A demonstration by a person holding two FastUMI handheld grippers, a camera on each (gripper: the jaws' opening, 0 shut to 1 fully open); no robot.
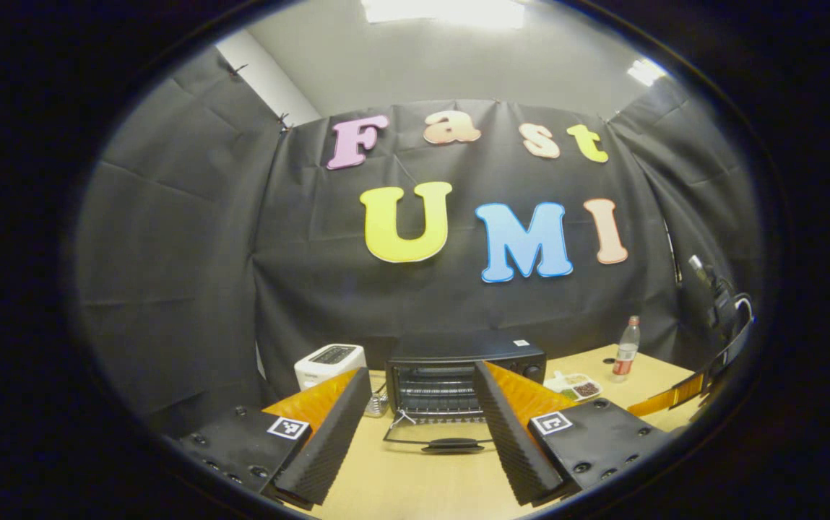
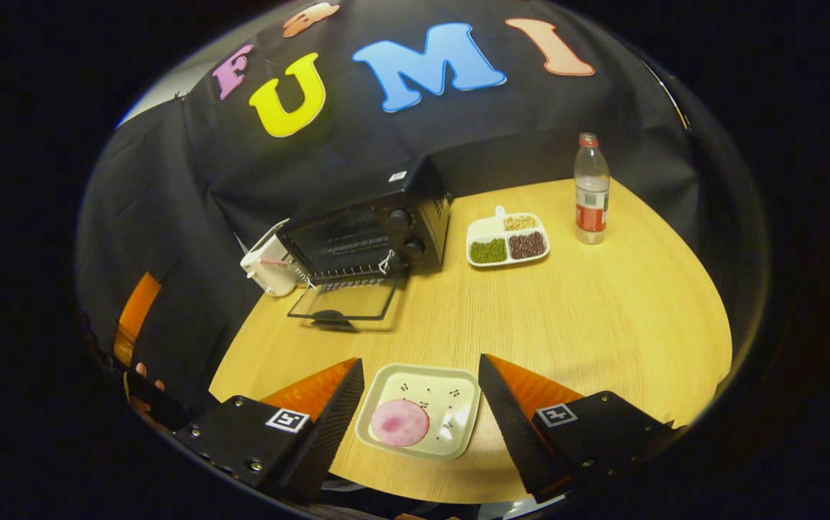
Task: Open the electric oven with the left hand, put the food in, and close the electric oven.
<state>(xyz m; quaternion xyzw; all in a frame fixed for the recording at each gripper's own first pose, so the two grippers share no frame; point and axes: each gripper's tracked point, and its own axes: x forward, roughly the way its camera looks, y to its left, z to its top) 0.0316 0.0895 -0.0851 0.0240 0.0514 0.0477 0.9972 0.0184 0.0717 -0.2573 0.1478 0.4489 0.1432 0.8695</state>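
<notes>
Left claw (image 1: 422,426): fingers spread wide, holding nothing, above the tabletop (image 1: 386,484) and facing the oven (image 1: 465,372). Oven door (image 1: 443,439) is down flat on the tabletop, handle toward the camera; wire rack visible inside. White toaster (image 1: 328,363) stands just left of the oven, touching or nearly so. Divided snack tray (image 1: 575,386) sits to the oven's right, a bottle (image 1: 626,350) beyond it near the wall.

Right claw (image 2: 420,419): fingers apart, one on each side of a white square plate (image 2: 451,404) without touching it. Plate rests near the tabletop's front edge and carries a round pink food slice (image 2: 400,422) in its left half. Oven (image 2: 371,231) is well apart from the plate, at the far left of the tabletop, door (image 2: 346,300) open and lying flat. Snack tray (image 2: 507,240) is just right of the oven; bottle (image 2: 591,189) stands upright beside the tray.
</notes>
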